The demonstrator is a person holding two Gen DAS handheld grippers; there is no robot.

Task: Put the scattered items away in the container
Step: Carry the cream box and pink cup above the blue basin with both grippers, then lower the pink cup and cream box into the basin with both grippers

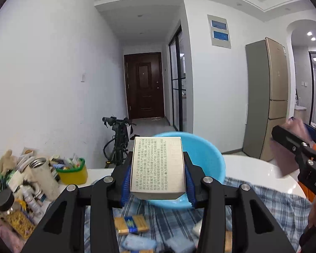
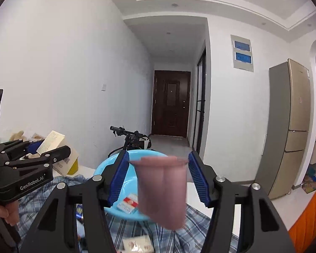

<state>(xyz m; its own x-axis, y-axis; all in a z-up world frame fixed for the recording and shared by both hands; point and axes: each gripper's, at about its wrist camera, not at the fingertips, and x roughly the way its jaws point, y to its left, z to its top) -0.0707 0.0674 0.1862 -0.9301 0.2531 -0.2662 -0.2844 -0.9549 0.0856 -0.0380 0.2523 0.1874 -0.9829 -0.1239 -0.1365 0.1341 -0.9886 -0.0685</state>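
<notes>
My left gripper (image 1: 158, 170) is shut on a beige printed box (image 1: 158, 166) and holds it up in front of the blue basin (image 1: 208, 158). My right gripper (image 2: 159, 177) is open, its blue pads wide apart. A blurred pink packet (image 2: 162, 189) hangs between them, touching neither, above the blue basin (image 2: 107, 168). A red-and-white box (image 2: 127, 204) lies in the basin. The left gripper (image 2: 40, 151) with its box (image 2: 52, 142) shows at the left of the right wrist view. The right gripper (image 1: 301, 147) with the pink packet (image 1: 284, 162) shows at the right of the left wrist view.
The basin stands on a blue plaid cloth (image 1: 174, 223) over a white table (image 1: 263, 168). Small packets (image 1: 130, 224) lie scattered on the cloth. A yellow-green tub (image 1: 73, 172), a jar (image 1: 5, 200) and clutter crowd the left. A scooter (image 1: 118, 141) stands behind. An orange chair (image 2: 307, 217) is right.
</notes>
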